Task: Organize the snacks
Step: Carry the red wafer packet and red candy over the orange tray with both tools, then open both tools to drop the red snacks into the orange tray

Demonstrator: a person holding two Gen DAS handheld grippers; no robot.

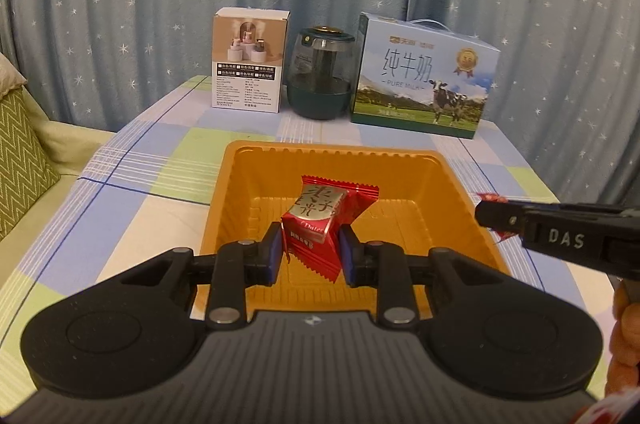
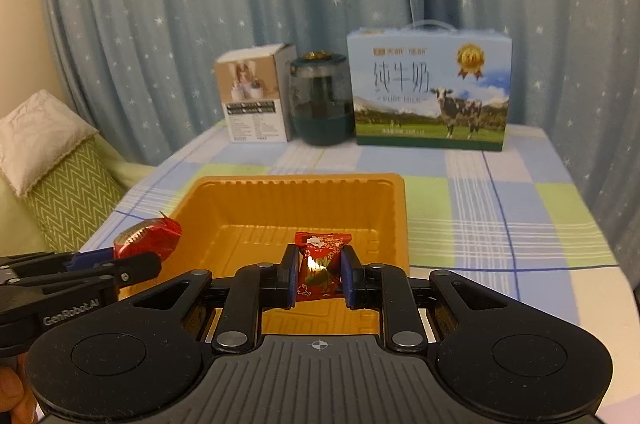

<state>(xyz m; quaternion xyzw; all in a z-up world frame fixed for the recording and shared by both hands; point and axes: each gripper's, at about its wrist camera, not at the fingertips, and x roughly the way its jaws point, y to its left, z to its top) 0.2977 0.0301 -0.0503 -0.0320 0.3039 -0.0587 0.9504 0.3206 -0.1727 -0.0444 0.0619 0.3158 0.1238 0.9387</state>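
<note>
Left side first: the left gripper [image 1: 310,250] is nearly closed, its blue pads clamped on a red date-candy packet [image 1: 316,224] with a silver label, held in the air above the near half of the orange plastic tray [image 1: 452,184]. The tray sits mid-tablecloth [image 1: 132,192], nearer the front edge, and looks empty inside.

Moving right: the right gripper [image 2: 319,274] is pinched just as tight on a smaller red wrapped candy [image 2: 320,264], which hangs over the tray's near right part. In this view the left gripper comes in from the side with its packet over the tray's left rim.

Along the far edge stand a white product box [image 1: 250,60], a dark green jar [image 1: 320,76] and a blue pure-milk carton [image 1: 424,80].

The risks now? Both claws crowd one tray, so they could knock together. The glossy wrappers are held by their soft bodies; a jolt could let one slip. And a release too near the rim could bounce a candy onto the cloth.
</note>
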